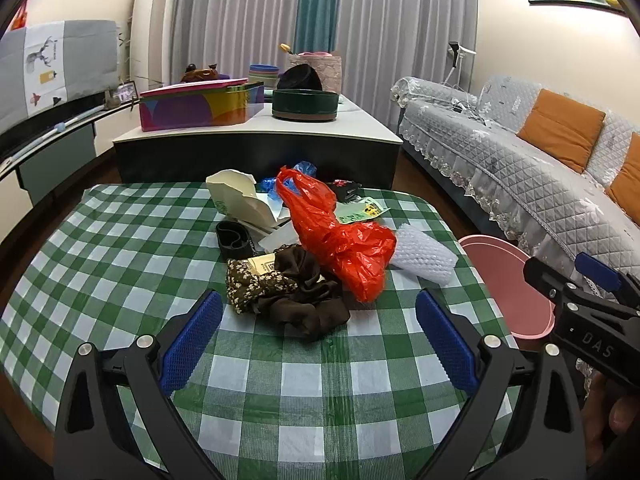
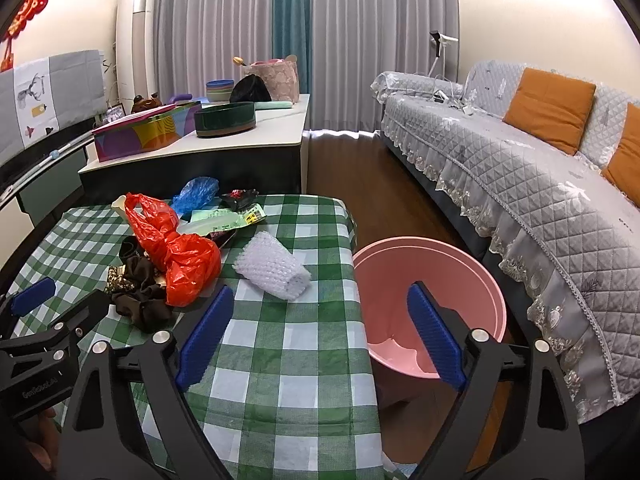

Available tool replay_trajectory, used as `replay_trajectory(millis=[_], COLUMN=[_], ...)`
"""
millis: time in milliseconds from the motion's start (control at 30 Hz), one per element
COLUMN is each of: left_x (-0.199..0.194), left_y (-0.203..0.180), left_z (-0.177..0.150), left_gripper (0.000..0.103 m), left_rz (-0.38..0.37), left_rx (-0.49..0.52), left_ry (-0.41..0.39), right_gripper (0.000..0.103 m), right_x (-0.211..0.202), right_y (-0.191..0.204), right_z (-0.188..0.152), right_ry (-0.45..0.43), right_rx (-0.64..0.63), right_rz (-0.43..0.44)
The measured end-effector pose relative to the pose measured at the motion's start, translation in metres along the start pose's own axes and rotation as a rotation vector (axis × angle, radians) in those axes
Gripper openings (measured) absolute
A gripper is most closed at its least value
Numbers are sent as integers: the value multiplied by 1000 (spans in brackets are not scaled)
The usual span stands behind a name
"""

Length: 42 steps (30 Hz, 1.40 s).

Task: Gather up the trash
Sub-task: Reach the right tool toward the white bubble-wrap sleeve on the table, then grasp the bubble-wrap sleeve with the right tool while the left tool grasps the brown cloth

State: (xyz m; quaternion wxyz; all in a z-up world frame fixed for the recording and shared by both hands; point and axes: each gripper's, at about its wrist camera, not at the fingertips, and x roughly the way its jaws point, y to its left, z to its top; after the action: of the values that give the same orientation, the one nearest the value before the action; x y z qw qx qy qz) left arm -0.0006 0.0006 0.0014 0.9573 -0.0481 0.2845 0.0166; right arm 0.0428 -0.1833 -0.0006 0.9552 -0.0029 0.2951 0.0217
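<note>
A pile of trash lies on the green checked table [image 1: 280, 380]: a red plastic bag [image 1: 344, 240], a brown scrunchie [image 1: 304, 300], a white foam net sleeve [image 1: 424, 258], a cream paper box [image 1: 240, 200], a blue bag [image 2: 198, 192] and a green wrapper [image 1: 360, 211]. A pink bin [image 2: 432, 300] stands on the floor at the table's right edge. My left gripper [image 1: 320, 344] is open and empty, just short of the scrunchie. My right gripper [image 2: 320, 336] is open and empty over the table's right edge, near the bin and foam sleeve [image 2: 274, 268].
A low cabinet [image 1: 256, 136] behind the table carries a colourful tin [image 1: 200, 106] and a dark green round box [image 1: 305, 105]. A grey covered sofa [image 2: 540, 184] with orange cushions runs along the right. Wooden floor [image 2: 360, 184] lies between the sofa and table.
</note>
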Motion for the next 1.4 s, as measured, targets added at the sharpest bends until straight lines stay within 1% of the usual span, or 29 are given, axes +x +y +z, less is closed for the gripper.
replay_trajectory(millis=[167,300,333,400,467,533,633,767,900,967,1033,1067,1133,1167,1200,1233,1300,1400], left_x=[7,17,19,24,29,39,50,65,80,84,89,91,94,95,95,95,92,85], left_y=[10,20,21,25,28,32,34,38,37,37,39,39,42,42,42,41,40,39], left_z=[2,2,2,4,5,5,7,10,8,7,7,6,5,4,4,4,5,7], left_gripper=[90,82,80,78,78,78,78,77,74,70,64,62,53,50,42,36,29,26], left_rz=[35,50,60,78,99,88,100,105,109,115,118,119,106,95,86,84,86,82], left_rx=[-14,-39,-34,-30,-28,-63,-62,-81,-79,-79,-86,-87,-100,-103,-101,-97,-86,-82], left_ry=[2,-4,-2,7,15,40,58,92,127,138,154,164,176,184,186,186,179,160], right_gripper=[74,65,63,61,61,61,61,61,61,58,50,47,29,26,18,15,11,9], right_x=[12,31,36,47,60,71,92,112,122,127,131,132,133,134,134,133,131,121], right_y=[3,4,3,3,5,5,6,9,14,15,15,16,17,18,18,18,19,22], right_z=[-1,2,3,5,6,7,8,9,9,9,8,7,6,5,4,4,4,7], right_ry=[19,40,48,66,85,97,140,171,185,197,209,215,225,233,238,241,241,215], right_rx=[14,34,45,63,67,66,79,79,61,60,55,50,40,33,29,26,26,10], right_rz=[16,28,32,42,57,69,88,100,113,124,131,135,141,148,153,159,178,188])
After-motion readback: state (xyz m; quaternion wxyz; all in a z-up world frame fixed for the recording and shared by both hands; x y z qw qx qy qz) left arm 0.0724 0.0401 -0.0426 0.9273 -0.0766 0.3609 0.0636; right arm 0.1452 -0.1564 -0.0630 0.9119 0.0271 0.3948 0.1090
